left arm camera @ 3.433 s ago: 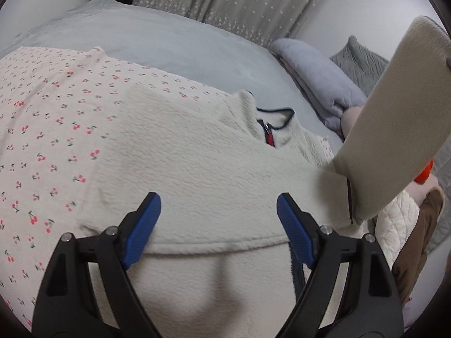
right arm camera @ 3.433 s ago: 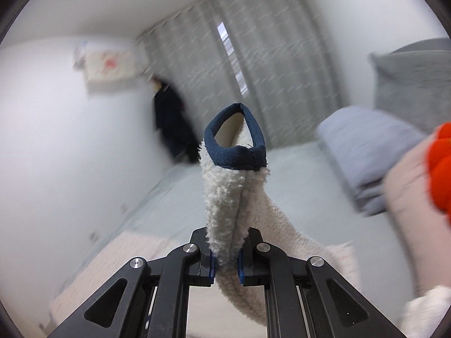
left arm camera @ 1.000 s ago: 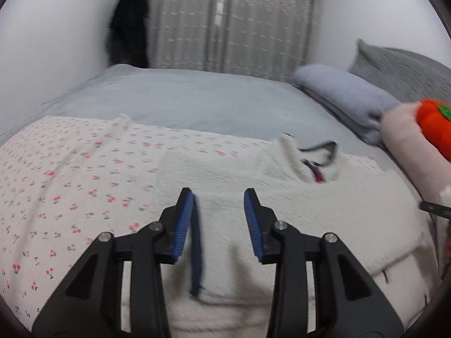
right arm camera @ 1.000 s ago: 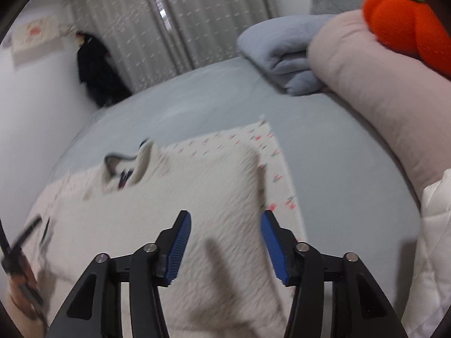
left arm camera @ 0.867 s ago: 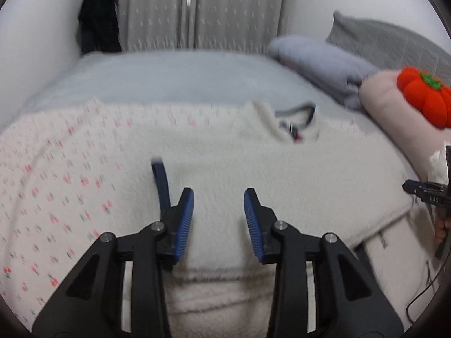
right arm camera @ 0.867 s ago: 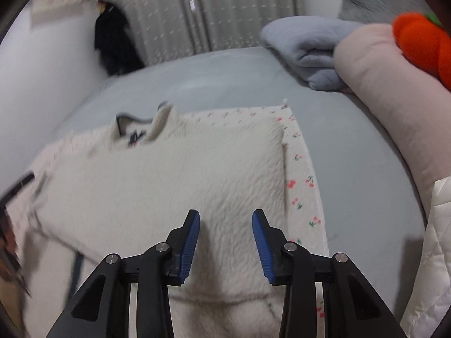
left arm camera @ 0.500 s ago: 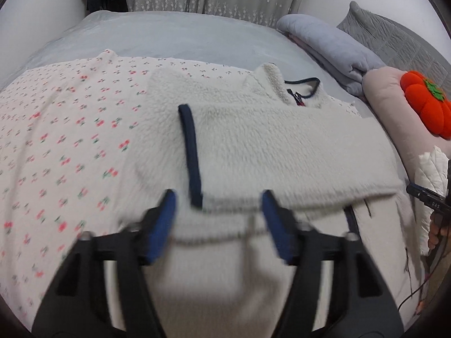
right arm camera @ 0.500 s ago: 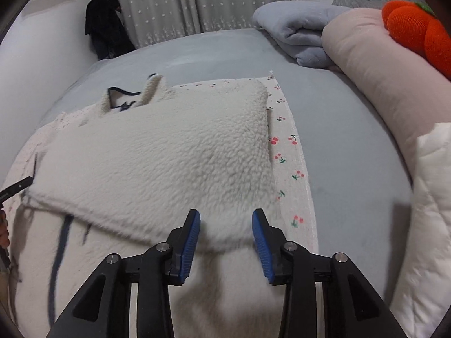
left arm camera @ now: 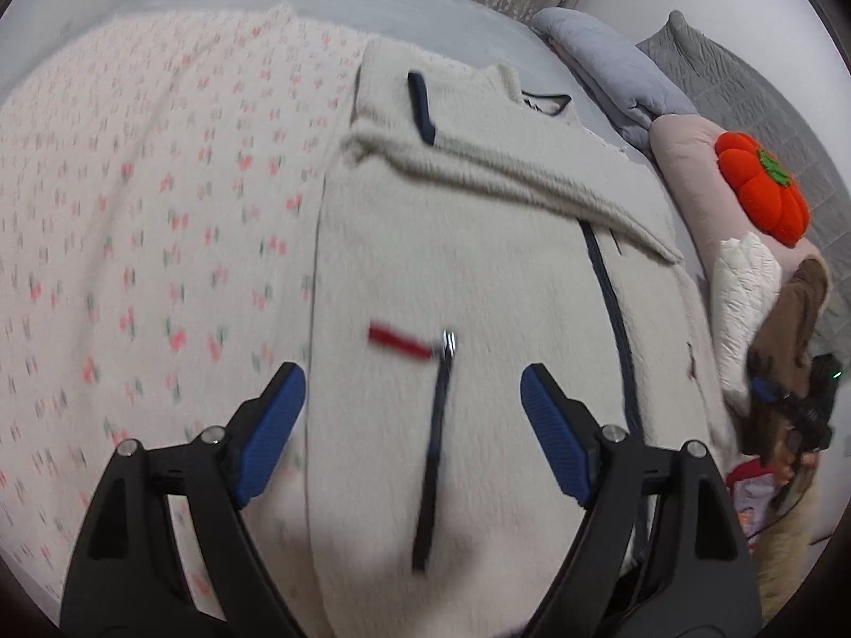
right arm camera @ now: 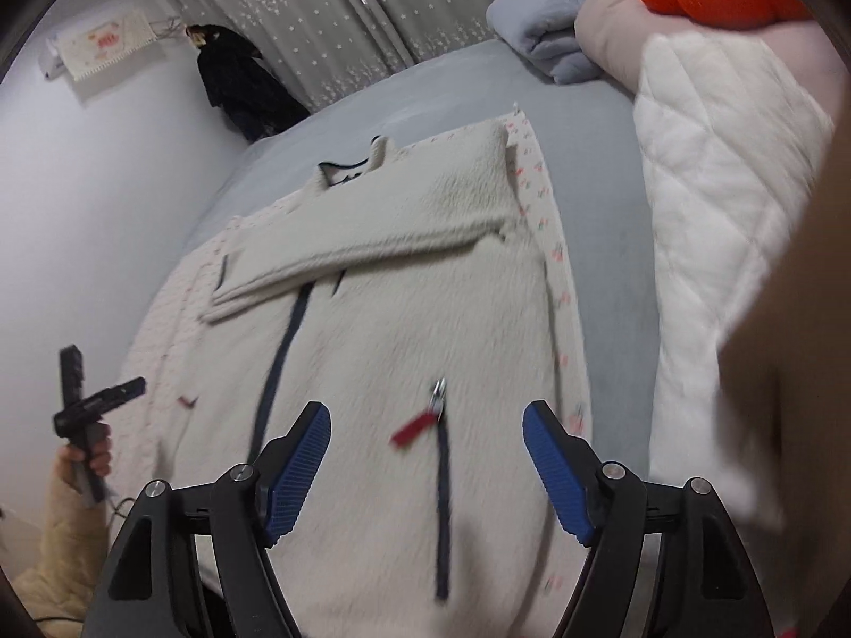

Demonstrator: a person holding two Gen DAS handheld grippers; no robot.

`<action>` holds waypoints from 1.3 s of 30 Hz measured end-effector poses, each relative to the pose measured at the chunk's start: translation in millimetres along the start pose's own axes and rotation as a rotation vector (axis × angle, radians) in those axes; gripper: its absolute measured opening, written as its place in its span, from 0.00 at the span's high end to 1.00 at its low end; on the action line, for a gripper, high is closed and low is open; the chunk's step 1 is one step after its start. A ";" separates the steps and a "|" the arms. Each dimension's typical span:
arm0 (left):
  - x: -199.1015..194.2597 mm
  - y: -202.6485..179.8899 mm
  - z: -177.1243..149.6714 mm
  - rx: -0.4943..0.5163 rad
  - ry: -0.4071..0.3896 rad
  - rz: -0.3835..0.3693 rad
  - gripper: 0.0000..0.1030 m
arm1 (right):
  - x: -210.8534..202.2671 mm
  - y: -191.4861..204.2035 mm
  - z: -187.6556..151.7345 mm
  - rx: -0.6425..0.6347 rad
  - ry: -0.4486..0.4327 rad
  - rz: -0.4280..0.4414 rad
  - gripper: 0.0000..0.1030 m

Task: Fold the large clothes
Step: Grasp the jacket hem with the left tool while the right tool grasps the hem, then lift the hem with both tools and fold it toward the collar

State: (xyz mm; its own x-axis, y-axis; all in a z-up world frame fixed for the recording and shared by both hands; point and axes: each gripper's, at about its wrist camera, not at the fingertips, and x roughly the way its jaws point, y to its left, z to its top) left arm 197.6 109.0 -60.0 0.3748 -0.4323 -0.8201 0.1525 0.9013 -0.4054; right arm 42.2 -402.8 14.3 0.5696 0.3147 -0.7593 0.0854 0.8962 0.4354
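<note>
Left wrist view shows one cream fleece jacket (left arm camera: 478,276) lying flat on the floral blanket (left arm camera: 159,202) on the bed, collar far, hem near, both sleeves folded across the chest. Its long axis runs away from both grippers. The left gripper (left arm camera: 412,430) and right gripper (right arm camera: 425,462) have just been opening; their fingers are released, nothing between them, above the near hem, equally near.

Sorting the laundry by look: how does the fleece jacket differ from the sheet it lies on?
The jacket is plain cream and fluffy; the sheet is pale pink with small red-and-green cherry prints and looks flat. The jacket has dark navy trim and zips with red pulls; the sheet shows none. The jacket has its sleeves folded across its chest; the sheet lies spread beneath it. Both are light-coloured and rest on the grey bed.
</note>
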 end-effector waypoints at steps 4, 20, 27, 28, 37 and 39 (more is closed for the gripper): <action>-9.8 16.1 -36.7 -0.079 0.035 -0.060 0.19 | -9.8 1.8 -46.6 0.017 0.020 0.022 0.25; 3.3 48.2 -124.6 -0.267 0.136 -0.266 0.20 | -8.5 -46.7 -135.7 0.281 0.046 0.161 0.26; 2.9 46.1 -131.2 -0.289 0.110 -0.322 0.24 | 11.3 -59.8 -141.2 0.355 0.035 0.208 0.34; 3.1 46.0 -132.4 -0.287 0.107 -0.325 0.25 | 12.8 -61.0 -140.3 0.365 0.028 0.217 0.36; 8.0 50.1 -144.0 -0.321 0.073 -0.309 0.79 | 30.5 -48.1 -127.0 0.341 0.016 0.143 0.79; 1.4 49.8 -144.3 -0.320 0.043 -0.311 0.83 | 25.4 -42.7 -125.2 0.325 -0.003 0.127 0.81</action>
State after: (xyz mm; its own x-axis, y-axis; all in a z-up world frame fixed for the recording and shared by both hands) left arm 73.8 149.4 -139.6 0.3164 -0.6885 -0.6525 -0.0407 0.6774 -0.7345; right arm -49.4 -393.9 -84.1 0.5950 0.4162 -0.6876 0.2690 0.7030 0.6584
